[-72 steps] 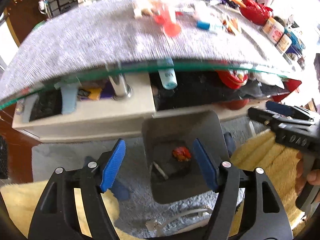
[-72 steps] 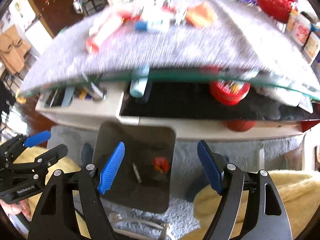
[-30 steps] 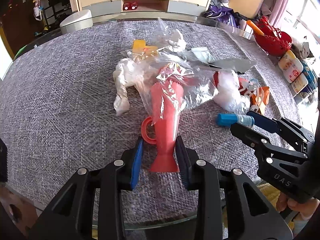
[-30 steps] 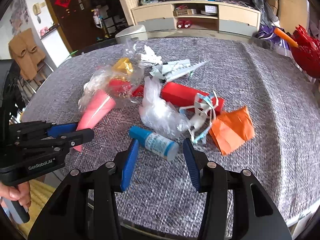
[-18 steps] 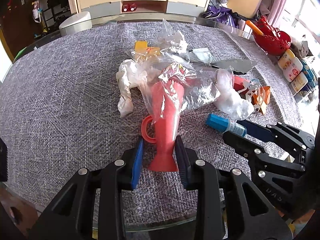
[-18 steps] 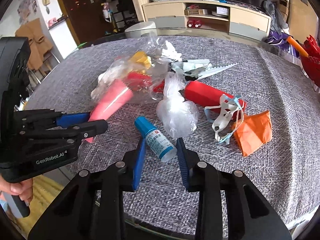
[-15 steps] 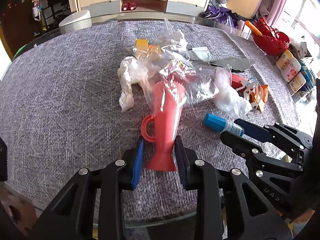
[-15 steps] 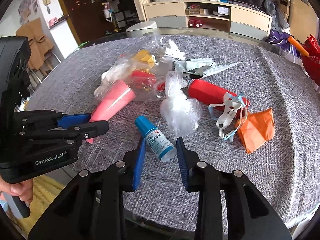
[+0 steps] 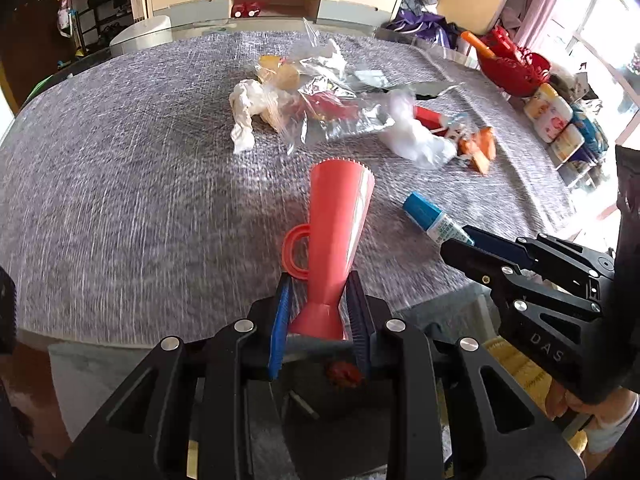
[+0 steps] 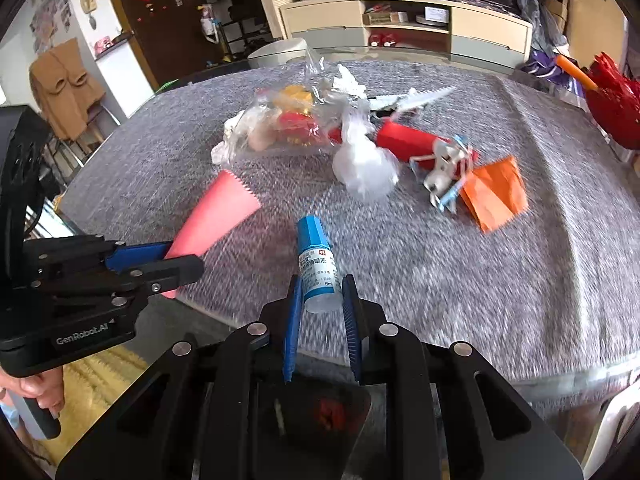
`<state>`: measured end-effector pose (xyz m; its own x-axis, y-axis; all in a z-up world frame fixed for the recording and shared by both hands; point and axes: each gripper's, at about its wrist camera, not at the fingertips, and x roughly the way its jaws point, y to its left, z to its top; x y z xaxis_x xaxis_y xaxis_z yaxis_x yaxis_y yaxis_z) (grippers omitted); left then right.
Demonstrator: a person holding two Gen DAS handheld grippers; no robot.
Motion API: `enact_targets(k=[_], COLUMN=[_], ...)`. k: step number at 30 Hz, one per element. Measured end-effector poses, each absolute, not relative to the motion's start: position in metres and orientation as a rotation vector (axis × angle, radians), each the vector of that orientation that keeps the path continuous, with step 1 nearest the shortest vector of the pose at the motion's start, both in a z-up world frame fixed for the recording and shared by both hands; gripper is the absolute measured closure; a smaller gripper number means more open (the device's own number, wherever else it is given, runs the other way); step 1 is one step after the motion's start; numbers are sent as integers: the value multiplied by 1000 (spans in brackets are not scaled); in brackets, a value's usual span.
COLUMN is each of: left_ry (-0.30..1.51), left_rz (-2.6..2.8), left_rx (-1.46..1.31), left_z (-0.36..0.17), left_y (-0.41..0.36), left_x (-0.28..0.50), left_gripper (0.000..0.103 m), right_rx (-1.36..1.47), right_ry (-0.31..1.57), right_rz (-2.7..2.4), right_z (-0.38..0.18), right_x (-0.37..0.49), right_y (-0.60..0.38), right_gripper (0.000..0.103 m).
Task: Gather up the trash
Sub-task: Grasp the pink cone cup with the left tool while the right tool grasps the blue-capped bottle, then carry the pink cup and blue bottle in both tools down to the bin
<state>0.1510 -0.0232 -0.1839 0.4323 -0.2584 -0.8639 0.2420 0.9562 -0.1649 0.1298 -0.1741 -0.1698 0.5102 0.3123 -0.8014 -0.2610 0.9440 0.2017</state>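
My left gripper [image 9: 320, 296] is shut on a red plastic horn-shaped cup [image 9: 334, 240] with a ring handle and holds it over the near table edge; it also shows in the right wrist view [image 10: 212, 220]. My right gripper [image 10: 319, 304] is shut on a small blue-capped dropper bottle [image 10: 318, 268], also seen in the left wrist view [image 9: 430, 218]. A grey bin [image 10: 320, 416] with a red scrap inside sits on the floor below both grippers [image 9: 320, 392]. Further trash lies mid-table: clear plastic bags [image 9: 320, 104], a white wad [image 9: 246, 108], a red tube [image 10: 412, 140], an orange wrapper [image 10: 496, 192].
The round table [image 9: 120, 168] has a grey woven cloth. A red basket [image 9: 512, 68] and jars [image 9: 556, 116] stand at its right edge. A yellow rug [image 10: 96, 384] covers the floor beside the bin. A low cabinet [image 10: 400, 20] stands behind.
Both grippers have pulled back toward the near table edge with their objects. The red cup has come out from under the plastic bags. The bin now shows below.
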Motion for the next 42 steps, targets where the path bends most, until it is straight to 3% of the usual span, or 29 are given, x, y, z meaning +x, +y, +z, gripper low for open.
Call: enact_targets(k=[18, 31, 42], left_ry=[1106, 1292, 1329], left_rz=[-347, -361, -370], left_rx=[7, -30, -9], left_z=[-197, -263, -277], left_y=[-23, -19, -28], left_x=[53, 28, 26], left_gripper=[77, 77, 77], right_rx=[53, 71, 94], right_ry=[1008, 1155, 1211], right_rz=[355, 323, 321], right_z=[-171, -229, -241], right_x=[48, 35, 32], right_y=[-171, -165, -163], right_gripper=[82, 82, 82])
